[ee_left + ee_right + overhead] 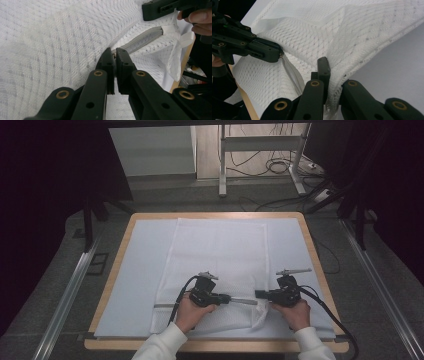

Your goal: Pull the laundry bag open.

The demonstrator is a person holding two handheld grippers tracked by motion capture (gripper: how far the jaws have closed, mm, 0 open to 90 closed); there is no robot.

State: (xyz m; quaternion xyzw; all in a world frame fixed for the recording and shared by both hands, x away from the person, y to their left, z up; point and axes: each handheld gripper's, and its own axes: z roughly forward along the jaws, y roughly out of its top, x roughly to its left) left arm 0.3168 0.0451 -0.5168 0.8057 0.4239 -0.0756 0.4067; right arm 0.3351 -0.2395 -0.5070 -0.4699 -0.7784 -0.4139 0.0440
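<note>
At the table's near edge, about 6 o'clock, the left gripper (223, 298) has its jaws pressed together on the zipper pull (114, 55) of the white mesh laundry bag (220, 255), while the right gripper (261, 294) pinches the bag's mesh at the zipper's end. The grey zipper (243, 301) between them looks closed, so the zipping seems still ahead; the rest of the bag lies flat toward 12 o'clock on the pale blue mat (145, 265).
</note>
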